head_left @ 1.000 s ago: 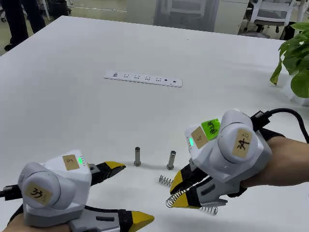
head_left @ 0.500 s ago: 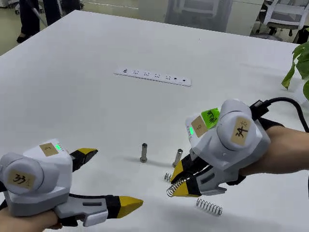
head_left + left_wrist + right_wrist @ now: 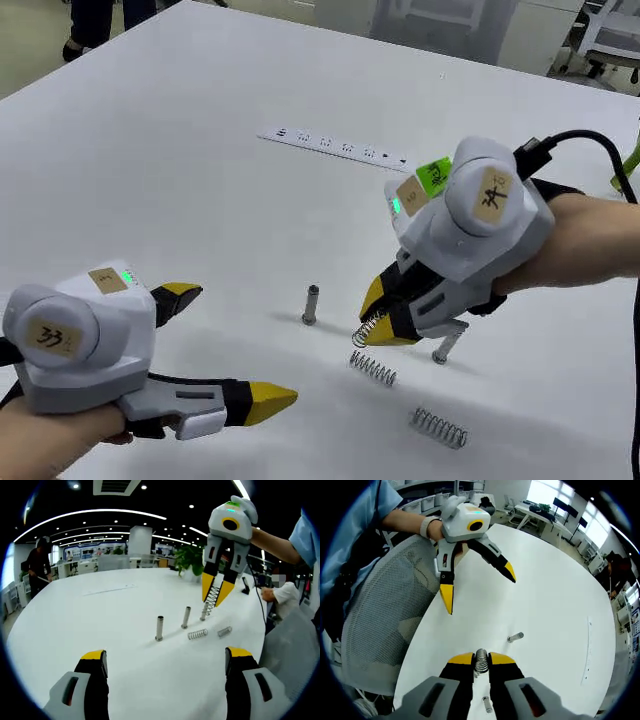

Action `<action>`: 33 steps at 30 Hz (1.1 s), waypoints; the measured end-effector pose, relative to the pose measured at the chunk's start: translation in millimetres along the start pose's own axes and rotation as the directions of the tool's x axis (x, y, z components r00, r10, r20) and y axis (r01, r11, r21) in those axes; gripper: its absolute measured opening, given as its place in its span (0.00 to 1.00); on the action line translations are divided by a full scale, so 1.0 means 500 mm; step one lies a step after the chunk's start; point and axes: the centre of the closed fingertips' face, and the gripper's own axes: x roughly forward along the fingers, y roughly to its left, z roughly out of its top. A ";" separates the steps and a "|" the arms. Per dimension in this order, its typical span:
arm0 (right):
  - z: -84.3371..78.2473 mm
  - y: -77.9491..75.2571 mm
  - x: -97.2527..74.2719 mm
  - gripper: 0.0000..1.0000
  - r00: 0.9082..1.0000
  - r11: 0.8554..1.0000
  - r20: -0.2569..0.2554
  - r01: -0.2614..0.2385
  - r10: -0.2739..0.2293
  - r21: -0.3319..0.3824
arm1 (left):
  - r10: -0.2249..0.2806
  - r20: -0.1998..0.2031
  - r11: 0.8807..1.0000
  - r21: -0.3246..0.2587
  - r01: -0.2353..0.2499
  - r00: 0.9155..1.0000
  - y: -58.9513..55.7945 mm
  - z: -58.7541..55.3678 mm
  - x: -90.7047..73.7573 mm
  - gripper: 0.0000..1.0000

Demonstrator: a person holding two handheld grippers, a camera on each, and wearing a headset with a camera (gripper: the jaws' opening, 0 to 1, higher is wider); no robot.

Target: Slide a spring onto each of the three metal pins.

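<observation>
My right gripper [image 3: 375,322] is shut on a spring [image 3: 364,331] and hangs above the table between two upright metal pins, one to the left [image 3: 310,304] and one half hidden under it [image 3: 443,347]. In the left gripper view that gripper [image 3: 215,591] holds the spring [image 3: 212,597] over the rightmost of three pins [image 3: 159,628] [image 3: 185,617] [image 3: 204,613]. Two loose springs [image 3: 372,367] [image 3: 438,427] lie flat on the table. My left gripper [image 3: 225,345] is open at the near left, with nothing between its fingers. The right gripper view shows the spring [image 3: 481,660] clamped between its jaws.
A white power strip [image 3: 335,148] lies further back on the white table [image 3: 150,170]. In the right gripper view a mesh chair back [image 3: 385,625] and a person's blue sleeve [image 3: 365,525] sit behind the left gripper [image 3: 479,591].
My right gripper has risen and moved back over the pins with the spring in it. The left gripper has stayed open at the near left. The head camera has shifted.
</observation>
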 end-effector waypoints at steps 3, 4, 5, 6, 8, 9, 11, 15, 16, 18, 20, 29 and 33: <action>0.013 -0.017 0.005 0.12 1.000 1.000 -0.008 -0.010 0.010 -0.020 | -0.008 0.004 1.000 0.001 0.008 1.000 -0.002 -0.001 0.000 1.00; 0.016 -0.022 0.007 0.12 1.000 1.000 -0.009 -0.012 0.012 -0.026 | -0.009 0.003 1.000 0.003 0.009 1.000 -0.003 -0.002 0.001 1.00; 0.022 -0.028 0.010 0.12 1.000 0.999 -0.013 -0.015 0.015 -0.035 | -0.012 0.002 1.000 0.004 0.012 1.000 -0.005 -0.002 0.001 1.00; 0.026 -0.032 0.010 0.12 1.000 0.999 -0.016 -0.016 0.016 -0.044 | -0.013 0.002 1.000 0.007 0.013 1.000 -0.006 -0.002 0.001 1.00; 0.037 -0.040 0.013 0.12 1.000 0.998 -0.017 -0.022 0.021 -0.060 | -0.018 -0.001 1.000 0.010 0.018 1.000 -0.011 -0.004 0.001 1.00; 0.041 -0.044 0.014 0.12 1.000 0.998 -0.018 -0.025 0.024 -0.065 | -0.020 -0.002 1.000 0.012 0.020 1.000 -0.014 -0.003 0.002 1.00; 0.048 -0.053 0.017 0.12 0.999 0.996 -0.031 -0.033 0.030 -0.086 | -0.024 -0.005 1.000 0.017 0.024 1.000 -0.020 -0.002 0.002 1.00; 0.063 -0.071 0.018 0.12 0.998 0.992 -0.047 -0.041 0.035 -0.123 | -0.024 -0.007 1.000 0.018 0.024 1.000 -0.024 -0.001 0.003 1.00; 0.066 -0.074 0.018 0.12 0.998 0.991 -0.048 -0.044 0.038 -0.127 | -0.024 -0.009 1.000 0.019 0.024 1.000 -0.024 -0.001 0.003 1.00; 0.071 -0.081 0.021 0.12 0.998 0.989 -0.053 -0.050 0.043 -0.136 | -0.027 -0.007 0.999 0.019 0.027 1.000 -0.025 -0.001 0.004 1.00; 0.076 -0.090 0.023 0.12 0.997 0.987 -0.066 -0.055 0.045 -0.148 | -0.027 -0.007 0.999 0.022 0.027 1.000 -0.027 0.001 0.004 1.00; 0.094 -0.105 0.029 0.12 0.993 0.980 -0.105 -0.077 0.058 -0.184 | -0.021 0.003 1.000 0.023 0.021 1.000 -0.026 0.008 0.001 0.99; 0.068 -0.114 0.039 0.12 0.981 0.972 -0.185 -0.097 0.058 -0.213 | -0.025 -0.002 0.999 0.026 0.025 1.000 -0.029 0.006 0.002 0.99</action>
